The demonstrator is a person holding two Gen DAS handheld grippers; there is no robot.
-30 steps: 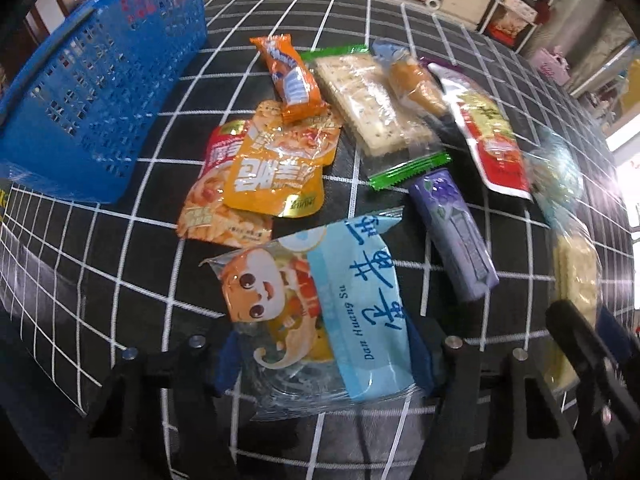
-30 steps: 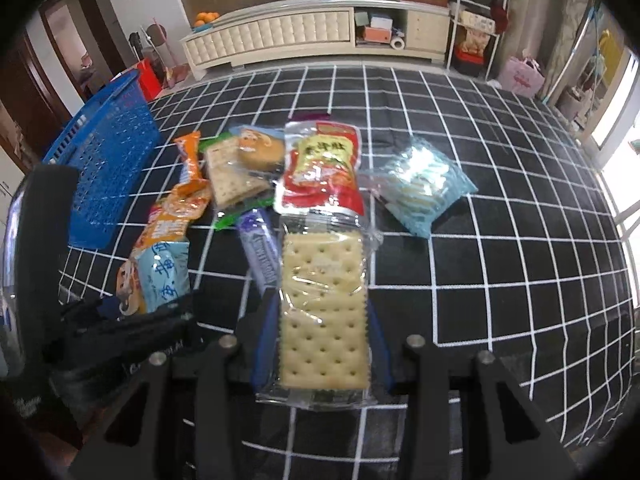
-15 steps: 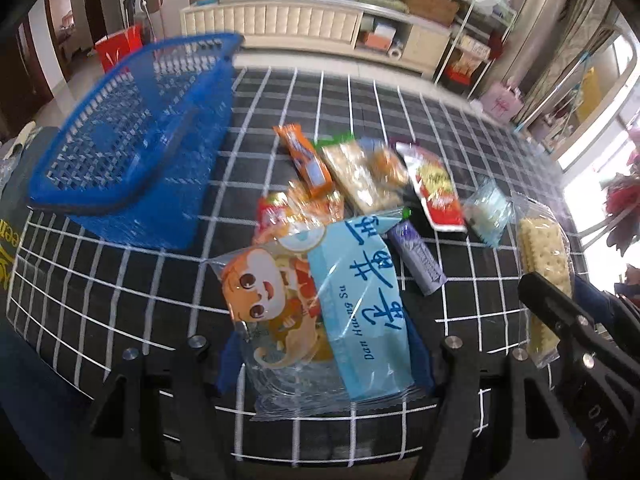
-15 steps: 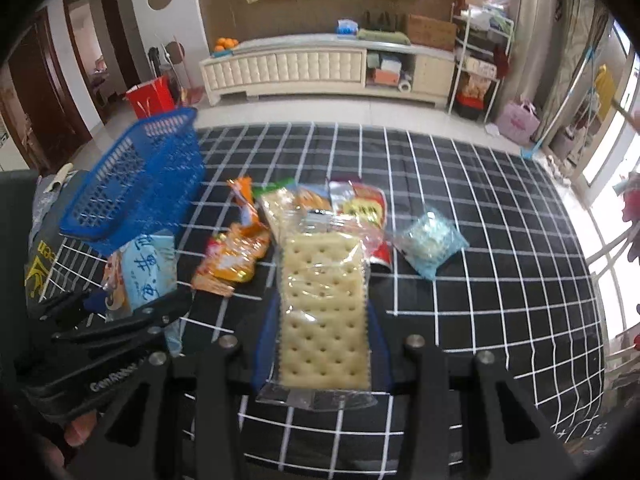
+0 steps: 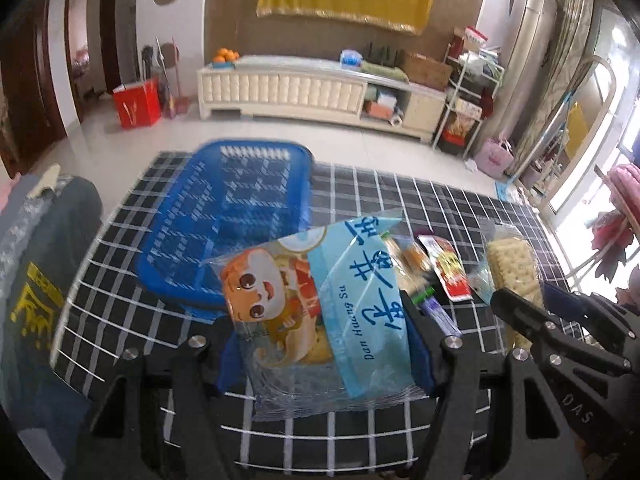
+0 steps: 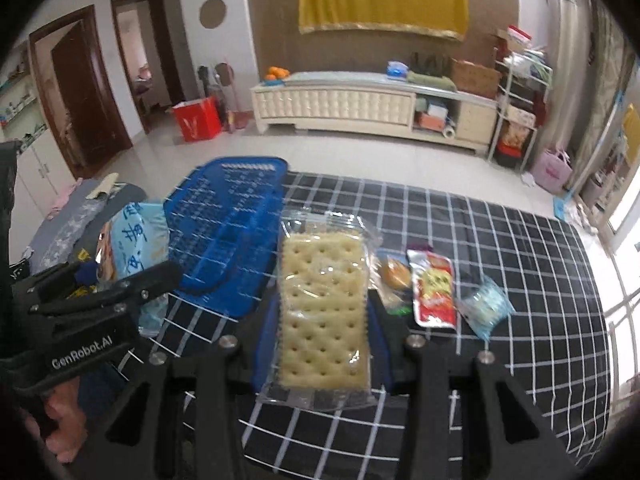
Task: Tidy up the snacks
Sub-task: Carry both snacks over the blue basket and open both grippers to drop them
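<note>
I saw the left gripper point(image 5: 324, 344) grasping the blue snack bag point(image 5: 320, 312) between its jaws, above the checked surface point(image 5: 440, 204) near the blue basket point(image 5: 224, 216). The right gripper point(image 6: 320, 340) held the cracker pack point(image 6: 324, 312) clamped between its jaws.

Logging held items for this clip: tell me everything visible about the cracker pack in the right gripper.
The cracker pack is a clear plastic wrapper showing pale square crackers dotted with holes, apparently sealed, its crinkled ends protruding. It points lengthwise away from the camera, clamped at its long sides between the blue-padded fingers of the right gripper, lifted above the black checked tablecloth, with the blue basket ahead to the left.
</note>
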